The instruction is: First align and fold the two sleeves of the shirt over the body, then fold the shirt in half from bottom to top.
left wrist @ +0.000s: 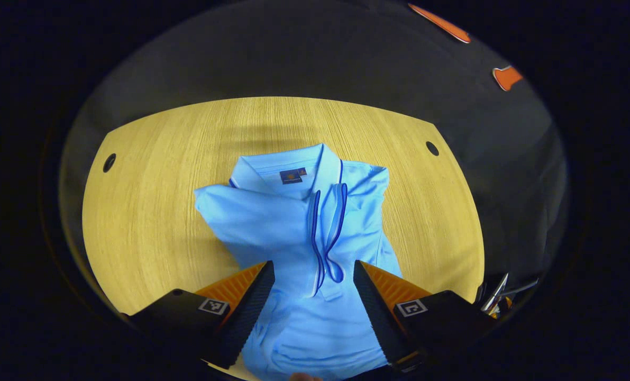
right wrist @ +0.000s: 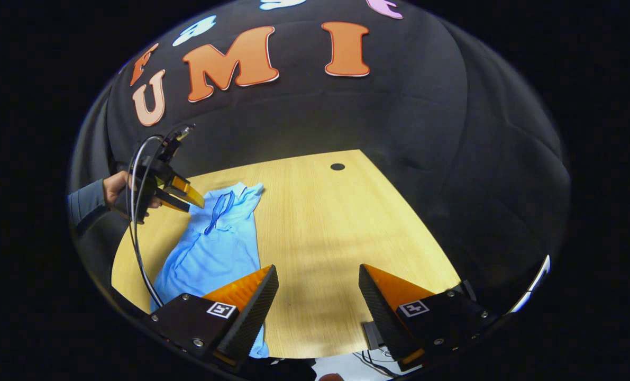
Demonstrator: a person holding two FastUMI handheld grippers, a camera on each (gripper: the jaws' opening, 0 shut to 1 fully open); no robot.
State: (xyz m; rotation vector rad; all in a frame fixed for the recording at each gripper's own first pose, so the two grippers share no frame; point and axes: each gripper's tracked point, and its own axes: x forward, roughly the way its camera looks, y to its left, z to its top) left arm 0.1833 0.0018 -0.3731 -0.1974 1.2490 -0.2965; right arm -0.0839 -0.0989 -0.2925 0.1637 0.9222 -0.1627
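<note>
The pale wood-grain surface (left wrist: 151,222) carries the light blue polo shirt with dark blue trim (left wrist: 299,227), which lies near the middle of it, collar toward the far edge. Both sleeves are folded inward over the body; the lower part of the shirt extends toward the near edge. Two dark round holes (left wrist: 432,148) sit near the far corners of the surface. The left gripper (left wrist: 313,288) hangs above the shirt's lower body with fingers spread apart, holding nothing. In the right gripper view, the right gripper (right wrist: 319,293) is over bare surface beside the shirt (right wrist: 214,248), fingers apart and empty. A hand (right wrist: 115,186) holds the left gripper (right wrist: 188,200) above the shirt.
</note>
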